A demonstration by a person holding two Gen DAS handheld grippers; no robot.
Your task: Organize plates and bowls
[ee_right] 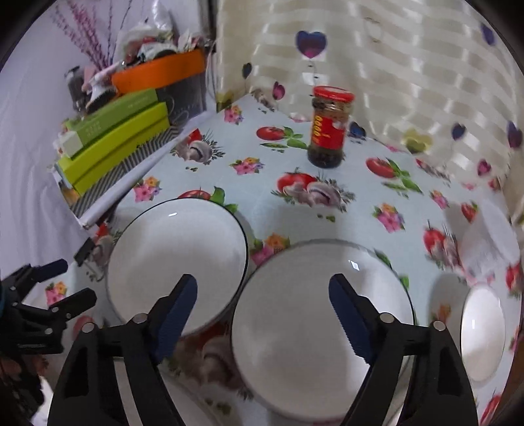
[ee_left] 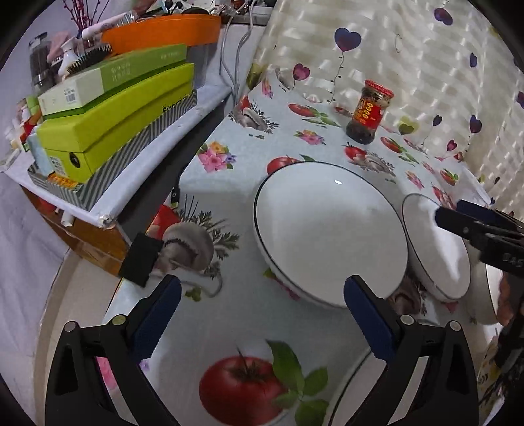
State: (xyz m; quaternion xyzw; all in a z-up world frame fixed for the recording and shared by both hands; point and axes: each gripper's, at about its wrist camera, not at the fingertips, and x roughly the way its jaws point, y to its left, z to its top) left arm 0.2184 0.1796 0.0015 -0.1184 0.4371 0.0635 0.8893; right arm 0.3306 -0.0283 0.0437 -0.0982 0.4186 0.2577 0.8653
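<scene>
Two white bowls with dark rims stand side by side on the patterned tablecloth. The left bowl lies just ahead of my open, empty left gripper. The right bowl lies under my open, empty right gripper, whose fingers hover above its rim. The right gripper also shows at the right edge of the left wrist view. A smaller white bowl sits at the right. A white plate rim shows near the table's front edge.
A red-lidded sauce jar stands at the back by the heart-print curtain. A shelf with green boxes and an orange tub borders the table on the left.
</scene>
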